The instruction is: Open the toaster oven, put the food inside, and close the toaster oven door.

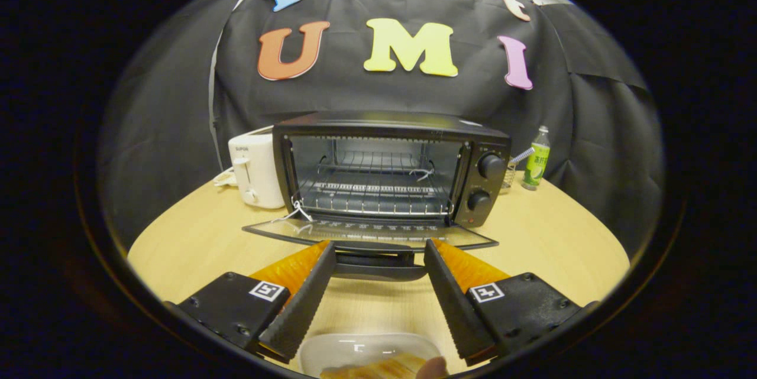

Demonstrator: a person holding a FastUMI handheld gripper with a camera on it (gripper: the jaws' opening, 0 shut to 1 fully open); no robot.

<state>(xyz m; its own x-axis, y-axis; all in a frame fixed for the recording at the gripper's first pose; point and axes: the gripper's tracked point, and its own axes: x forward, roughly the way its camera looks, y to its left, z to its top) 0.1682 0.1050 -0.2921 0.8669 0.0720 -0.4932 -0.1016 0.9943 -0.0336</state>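
Note:
A black toaster oven (390, 169) stands on the wooden table (195, 249) with its glass door (369, 233) folded down flat toward me. Its wire rack (372, 193) is bare inside. The door handle (378, 263) lies just ahead of my fingertips. My gripper (378, 249) is open, its two black-padded orange fingers (301, 302) spread wide with nothing between them. Below the fingers, near the table's front edge, sits a white dish (366, 352) holding yellowish food (378, 368). A fingertip of a person's hand (433, 368) touches the dish's near side.
A white toaster (254, 172) stands left of the oven, its cord trailing behind. Right of the oven are a small glass with a utensil (510, 172) and a green bottle (536, 160). Bare tabletop lies on both sides of the open door.

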